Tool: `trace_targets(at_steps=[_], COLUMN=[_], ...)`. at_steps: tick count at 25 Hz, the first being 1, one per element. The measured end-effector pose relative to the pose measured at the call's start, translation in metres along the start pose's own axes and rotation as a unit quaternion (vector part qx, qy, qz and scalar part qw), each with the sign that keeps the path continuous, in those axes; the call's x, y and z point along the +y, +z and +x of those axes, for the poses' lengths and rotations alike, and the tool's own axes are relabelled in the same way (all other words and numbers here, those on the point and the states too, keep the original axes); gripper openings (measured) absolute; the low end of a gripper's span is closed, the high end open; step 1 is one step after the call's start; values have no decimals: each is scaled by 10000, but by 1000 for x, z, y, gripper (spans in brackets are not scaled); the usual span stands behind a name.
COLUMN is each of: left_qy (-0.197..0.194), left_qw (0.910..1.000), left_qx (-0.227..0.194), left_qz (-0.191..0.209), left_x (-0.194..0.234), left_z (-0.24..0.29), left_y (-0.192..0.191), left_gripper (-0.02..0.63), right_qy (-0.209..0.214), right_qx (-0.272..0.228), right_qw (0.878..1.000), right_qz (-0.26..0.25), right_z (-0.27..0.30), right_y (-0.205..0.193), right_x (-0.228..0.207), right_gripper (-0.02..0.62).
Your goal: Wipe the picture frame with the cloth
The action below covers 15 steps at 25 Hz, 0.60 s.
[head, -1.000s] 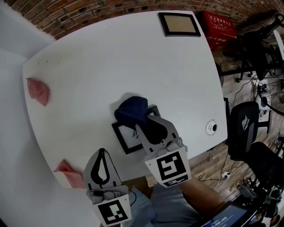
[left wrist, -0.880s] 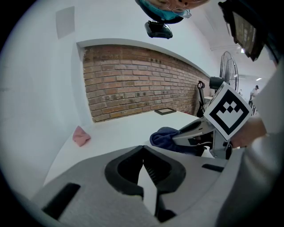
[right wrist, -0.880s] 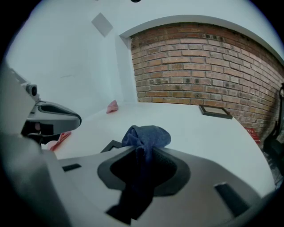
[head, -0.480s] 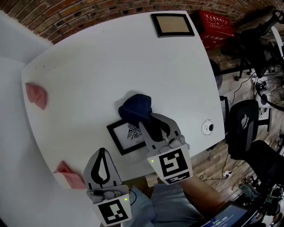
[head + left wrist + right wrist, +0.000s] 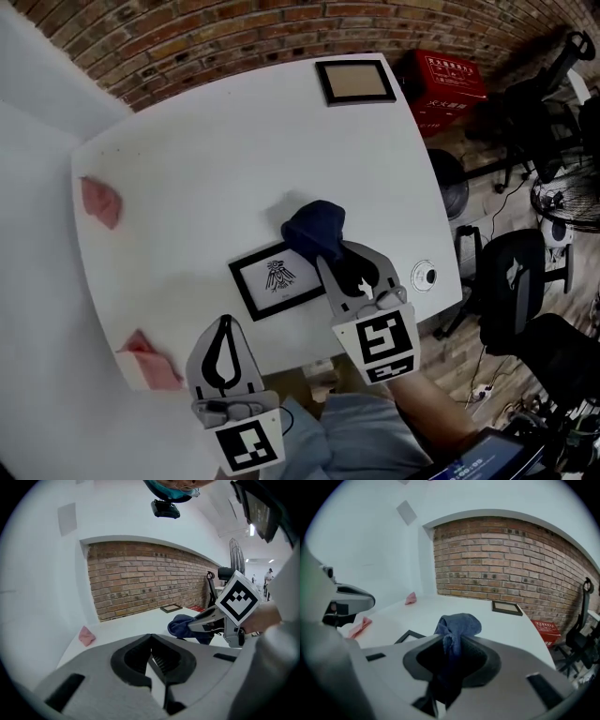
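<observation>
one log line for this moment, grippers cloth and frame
left gripper: shut, empty | right gripper: shut on blue cloth | blue cloth: at far right corner of picture frame | print: uncovered

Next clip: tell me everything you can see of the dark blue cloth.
The dark blue cloth looks like soft, matte fabric, bunched into a rounded wad with loose folds. The right gripper is shut on it: one end is pinched between the jaws and the rest bulges out past the tips. It hangs over the white table, at the far right corner of the black picture frame with the dark print. Whether it touches the frame or the table can't be told.
</observation>
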<state>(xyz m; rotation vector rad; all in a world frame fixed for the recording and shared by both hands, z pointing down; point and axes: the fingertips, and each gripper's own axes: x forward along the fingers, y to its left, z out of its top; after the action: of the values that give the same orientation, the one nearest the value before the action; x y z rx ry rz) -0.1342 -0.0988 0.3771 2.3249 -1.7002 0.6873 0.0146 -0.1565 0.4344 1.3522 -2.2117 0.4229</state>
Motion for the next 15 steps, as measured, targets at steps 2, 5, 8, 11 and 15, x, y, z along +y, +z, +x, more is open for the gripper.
trace_targets(at_steps=[2, 5, 8, 11, 15], left_qy=[111, 311, 491, 679, 873], left_qw=[9999, 9992, 9984, 9971, 9953], left_qx=[-109, -243, -287, -349, -409], left_qz=[-11, -20, -36, -59, -124], left_x=[-2, -2, 1, 7, 13], left_z=[-10, -28, -46, -60, -74], left_y=[7, 16, 20, 22, 24], left_gripper=[9, 9, 9, 9, 9], right_qy=[38, 147, 272, 423, 671], right_qx=[-125, -300, -408, -507, -594], right_qw=[9999, 9993, 9984, 9970, 9945], right_qz=[-80, -193, -294, -396, -537], right_z=[-9, -21, -32, -38, -40], right_y=[9, 22, 32, 40, 49], right_x=[1, 8, 21, 35, 59], right_gripper=[94, 94, 94, 94, 94])
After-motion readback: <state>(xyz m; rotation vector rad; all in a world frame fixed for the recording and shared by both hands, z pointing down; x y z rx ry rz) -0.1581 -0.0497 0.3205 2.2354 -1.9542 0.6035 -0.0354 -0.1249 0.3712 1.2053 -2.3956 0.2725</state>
